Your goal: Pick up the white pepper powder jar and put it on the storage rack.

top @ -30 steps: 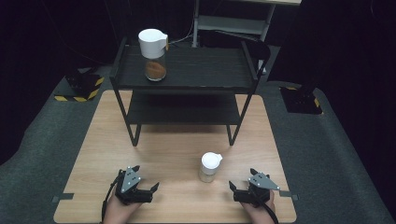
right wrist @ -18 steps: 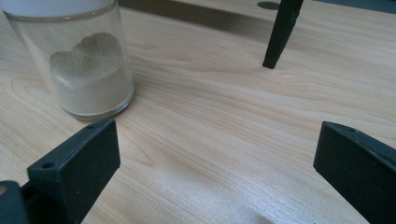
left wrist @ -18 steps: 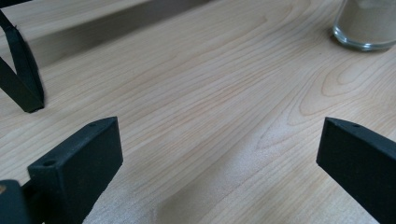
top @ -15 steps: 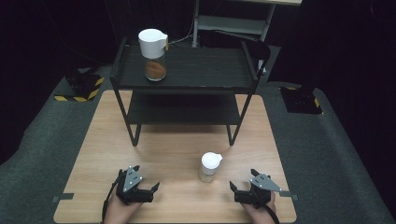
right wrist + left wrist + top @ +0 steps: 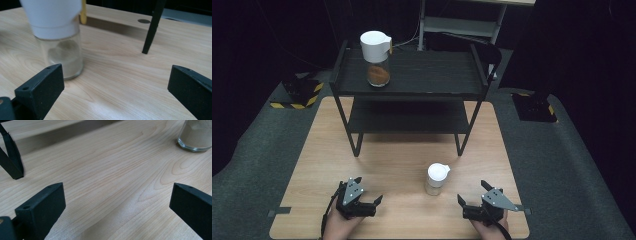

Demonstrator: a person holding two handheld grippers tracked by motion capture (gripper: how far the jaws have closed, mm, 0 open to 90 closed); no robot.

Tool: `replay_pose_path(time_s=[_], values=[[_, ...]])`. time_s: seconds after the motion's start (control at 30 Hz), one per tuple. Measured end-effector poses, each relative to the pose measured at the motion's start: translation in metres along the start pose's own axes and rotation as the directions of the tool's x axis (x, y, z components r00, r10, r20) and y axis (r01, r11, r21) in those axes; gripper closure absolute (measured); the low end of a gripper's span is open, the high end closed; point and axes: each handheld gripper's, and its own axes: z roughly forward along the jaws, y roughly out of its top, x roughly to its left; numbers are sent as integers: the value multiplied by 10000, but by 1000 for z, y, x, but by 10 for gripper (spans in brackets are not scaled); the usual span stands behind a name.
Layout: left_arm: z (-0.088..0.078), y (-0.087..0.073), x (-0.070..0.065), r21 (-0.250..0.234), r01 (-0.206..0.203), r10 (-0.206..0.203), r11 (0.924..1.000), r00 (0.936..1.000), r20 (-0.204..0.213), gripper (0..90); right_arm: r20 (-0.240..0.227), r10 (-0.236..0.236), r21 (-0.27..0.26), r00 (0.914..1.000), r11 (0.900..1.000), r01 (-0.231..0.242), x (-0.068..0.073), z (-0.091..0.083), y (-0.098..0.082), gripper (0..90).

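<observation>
The small clear glass jar with a white cap (image 5: 436,179) looks light, rigid, slippery; grip its glass body. Both grippers, left (image 5: 362,201) and right (image 5: 472,200), gape wide, empty.

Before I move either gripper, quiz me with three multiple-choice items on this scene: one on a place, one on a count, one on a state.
1. Where does the jar with dark brown contents stand?
A. on the rack's top shelf
B. on the table
C. on the floor

2. How many white-lidded jars are there?
A. one
B. two
C. four

3. How do the jaws of the right gripper stand?
A. shut on the small jar
B. open, holding nothing
C. shut on nothing

Answers:
1 A, it sits at the left of the black rack.
2 B, that one plus the small jar on the table.
3 B, the right gripper view shows a wide gap.
</observation>
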Motion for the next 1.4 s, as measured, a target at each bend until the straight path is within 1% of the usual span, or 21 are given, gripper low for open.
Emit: replay_pose_path(time_s=[0.1, 0.2, 0.27, 0.3, 0.37, 0.4, 0.5, 0.57, 0.7, 0.77, 0.8, 0.87, 0.93, 1.03, 1.1, 1.13, 1.17, 1.2, 1.4], values=[[0, 0, 0, -16, -15, 15, 10000, 10000, -12, 6, -86, 2, -136, 10000, 9999, -3, 2, -1, 0, 0], [0, 0, -1, -13, -71, 71, 10000, 10000, -53, 6, -291, -52, -275, 9996, 9996, 44, 6, -2, 3, 0], [0, 0, -3, 8, -183, 183, 9998, 9998, -104, 6, -396, -70, -283, 9992, 9996, 59, 8, -2, 4, 3], [0, 0, -3, 8, -183, 183, 9998, 9998, -104, 6, -396, -70, -283, 9992, 9996, 59, 8, -2, 4, 3], [0, 0, -4, 15, -158, 158, 9999, 9999, -66, 6, -599, -119, -220, 9981, 9997, 106, 11, 1, 6, 13], [0, 0, -4, 15, -158, 158, 9999, 9999, -66, 6, -599, -119, -220, 9981, 9997, 106, 11, 1, 6, 13], [0, 0, -3, -9, -141, 141, 9999, 9999, -70, 6, -849, -138, -111, 9963, 9999, 129, 14, 7, 8, 23], [0, 0, -3, -30, -119, 119, 9999, 9999, -70, 6, -897, -193, -96, 9958, 9998, 185, 15, 9, 9, 26], [-1, -1, -3, -85, -50, 49, 10000, 10000, -58, 6, -1091, -470, 7, 9929, 9989, 473, 21, 18, 15, 43], [-1, -1, -3, -87, -50, 50, 9999, 10000, -54, 6, -1193, -562, -5, 9913, 9984, 566, 22, 22, 16, 62], [-1, -2, -3, -91, -51, 51, 9999, 10000, -52, 6, -1193, -562, -5, 9913, 9984, 566, 22, 22, 16, 62], [-1, -1, -3, -85, -71, 70, 9999, 10000, -45, 6, -1316, -548, 80, 9898, 9984, 564, 21, 29, 19, 75], [-1, -1, -3, -85, -81, 80, 9999, 10000, -31, 6, -1471, -344, 50, 9885, 9994, 355, 20, 33, 19, 84], [-1, -2, -2, -104, -57, 57, 9999, 10000, -8, 6, -1563, -503, 37, 9864, 9987, 515, 24, 39, 23, 113], [-1, -2, -2, -113, -49, 49, 9999, 10000, 1, 6, -1603, -536, 36, 9856, 9985, 549, 26, 41, 24, 114], [-1, -2, -2, -123, -24, 24, 9999, 10000, 16, 6, -1512, -588, 35, 9867, 9982, 600, 29, 43, 25, 116], [-2, -2, -2, -132, -25, 25, 9999, 10000, 27, 6, -1465, -583, 43, 9875, 9982, 595, 30, 45, 26, 122], [-2, -3, -2, -146, -55, 55, 9999, 10000, 44, 6, -1527, -480, 41, 9871, 9988, 492, 31, 49, 26, 137], [-2, -3, -2, -136, -130, 131, 9998, 9999, 96, 6, -1515, -483, 66, 9873, 9987, 499, 35, 58, 27, 184]])
